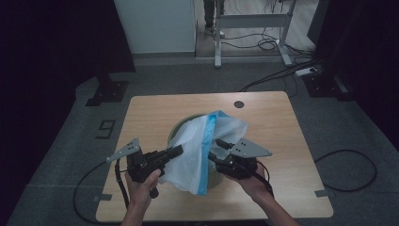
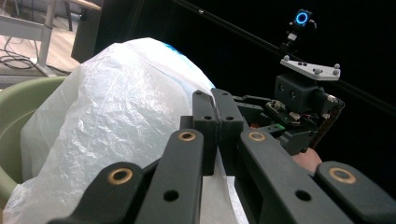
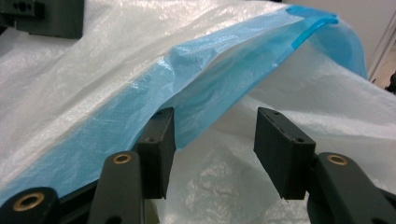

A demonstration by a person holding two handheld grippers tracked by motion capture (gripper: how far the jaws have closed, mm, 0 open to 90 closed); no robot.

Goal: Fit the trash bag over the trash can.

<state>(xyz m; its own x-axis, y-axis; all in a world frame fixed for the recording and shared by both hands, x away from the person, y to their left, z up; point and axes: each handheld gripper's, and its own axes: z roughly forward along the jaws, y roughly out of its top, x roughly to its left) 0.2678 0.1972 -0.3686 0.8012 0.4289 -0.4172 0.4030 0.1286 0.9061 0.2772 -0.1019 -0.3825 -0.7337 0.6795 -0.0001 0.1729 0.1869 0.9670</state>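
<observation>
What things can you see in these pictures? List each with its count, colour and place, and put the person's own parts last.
Plastic bag: one, white with a blue band at its rim, draped over the bin at mid-table.
Bin: one, pale green, round, under the bag.
Table: one, light wood, with a dark round hole near its far edge.
Desk frame: one, white, on the floor beyond the table.
Cables: several, black, on the floor at the back and right.
Left gripper: one, black, shut on the plastic bag at its left side.
Right gripper: one, black, jaws apart, one on each side of the bag's blue rim.
Hands: two, holding the grippers at the table's near edge.
</observation>
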